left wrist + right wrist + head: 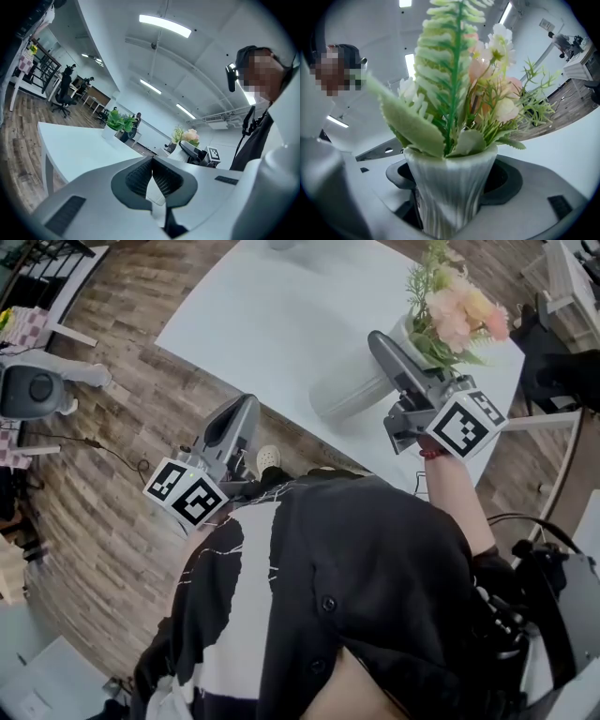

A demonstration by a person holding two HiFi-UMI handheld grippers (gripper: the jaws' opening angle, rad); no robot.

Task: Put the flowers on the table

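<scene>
right gripper point(382, 345) is pinching the white vase point(345, 390) of flowers point(459, 310) over the table's point(253, 324) near right corner, vase running crosswise to its jaws, can't tell if it's touching down, while the left gripper point(151, 174) is squeezed together empty off the near edge.

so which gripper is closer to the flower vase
Right. The right gripper is clamped on the vase; the left gripper is shut, empty, well apart to its left.

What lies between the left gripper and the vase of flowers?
In the head view, only a strip of wooden floor and the bare edge of the white table lie between the left gripper and the vase.
</scene>
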